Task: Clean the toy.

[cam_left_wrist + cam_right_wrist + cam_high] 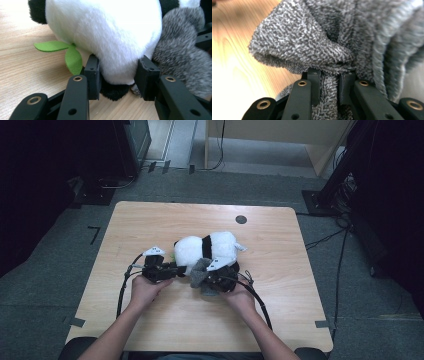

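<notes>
- Left gripper [176, 270]: held in the person's left hand [145, 290], low over the table [150, 220]. Its jaws are clamped on the white lower end of the panda plush toy [107, 35], one pad pressing in at each side so that the fur bulges between them.
- Panda plush toy: lies on the table straight ahead of the left jaws; a black patch of it sits just under and between the pads. In the high view the toy [210, 247] lies on its side across the middle of the table.
- Green felt leaf [67, 51]: flat on the wood, just outside the left-hand jaw in the left gripper view, joined to the toy's underside.
- Right gripper [209, 279]: held in the person's right hand [240, 295], close against the toy. Its jaws are nearly together, pinching a narrow fold of the grey terry cloth [324, 42].
- Grey terry cloth: bunches up above and beyond the right jaws; a strip of it runs down between the pads. In the left gripper view the cloth [180, 52] touches the toy just outside the right-hand jaw.
</notes>
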### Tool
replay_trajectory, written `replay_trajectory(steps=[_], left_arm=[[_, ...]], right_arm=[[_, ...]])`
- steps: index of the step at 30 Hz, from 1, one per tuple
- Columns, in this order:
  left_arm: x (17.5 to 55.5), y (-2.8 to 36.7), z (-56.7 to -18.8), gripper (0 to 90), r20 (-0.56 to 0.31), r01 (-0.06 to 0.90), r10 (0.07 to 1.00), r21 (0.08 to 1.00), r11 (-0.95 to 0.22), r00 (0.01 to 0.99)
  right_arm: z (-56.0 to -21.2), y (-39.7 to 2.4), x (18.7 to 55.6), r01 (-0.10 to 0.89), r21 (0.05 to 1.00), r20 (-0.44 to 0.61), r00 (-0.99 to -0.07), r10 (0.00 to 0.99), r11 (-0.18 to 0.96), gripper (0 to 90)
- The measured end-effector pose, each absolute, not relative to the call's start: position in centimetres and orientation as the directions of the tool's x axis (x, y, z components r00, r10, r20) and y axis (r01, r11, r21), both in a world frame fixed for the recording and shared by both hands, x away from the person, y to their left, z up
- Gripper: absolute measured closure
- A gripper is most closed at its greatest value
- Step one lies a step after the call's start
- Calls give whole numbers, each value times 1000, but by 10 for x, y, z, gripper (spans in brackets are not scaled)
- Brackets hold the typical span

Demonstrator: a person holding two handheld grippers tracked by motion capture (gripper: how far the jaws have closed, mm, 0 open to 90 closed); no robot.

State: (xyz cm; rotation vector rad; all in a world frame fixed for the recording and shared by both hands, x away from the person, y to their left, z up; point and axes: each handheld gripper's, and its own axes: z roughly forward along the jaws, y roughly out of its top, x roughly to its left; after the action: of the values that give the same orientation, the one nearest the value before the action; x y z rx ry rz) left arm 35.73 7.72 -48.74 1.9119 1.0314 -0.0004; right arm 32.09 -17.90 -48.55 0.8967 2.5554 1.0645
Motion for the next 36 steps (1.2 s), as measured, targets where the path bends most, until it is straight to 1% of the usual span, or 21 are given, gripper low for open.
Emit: replay_trajectory(steps=[4,8,14,21,29,34,36], left_arm=[[357,75,-486,609,-364,640,656,731,-239,661],[357,73,-484,612,-362,641,654,725,-250,665],[356,71,-484,616,-361,642,652,724,-254,666],[356,72,-484,617,-368,645,653,724,-246,662],[357,73,-484,618,-364,645,656,722,-250,661],[357,74,-484,622,-359,643,662,725,-246,658],[357,75,-484,625,-353,638,663,729,-247,660]], right_arm=[[-479,-188,317,471,674,10,-776,630,569,770],[-470,-206,310,481,675,-4,-756,654,560,769],[-460,-242,310,523,701,43,-709,704,484,769],[-457,-276,313,572,699,68,-649,758,428,769],[-464,-301,323,637,681,107,-575,811,362,769],[-466,-319,327,675,672,122,-506,854,304,770],[-463,-326,327,672,688,130,-486,864,275,771]])
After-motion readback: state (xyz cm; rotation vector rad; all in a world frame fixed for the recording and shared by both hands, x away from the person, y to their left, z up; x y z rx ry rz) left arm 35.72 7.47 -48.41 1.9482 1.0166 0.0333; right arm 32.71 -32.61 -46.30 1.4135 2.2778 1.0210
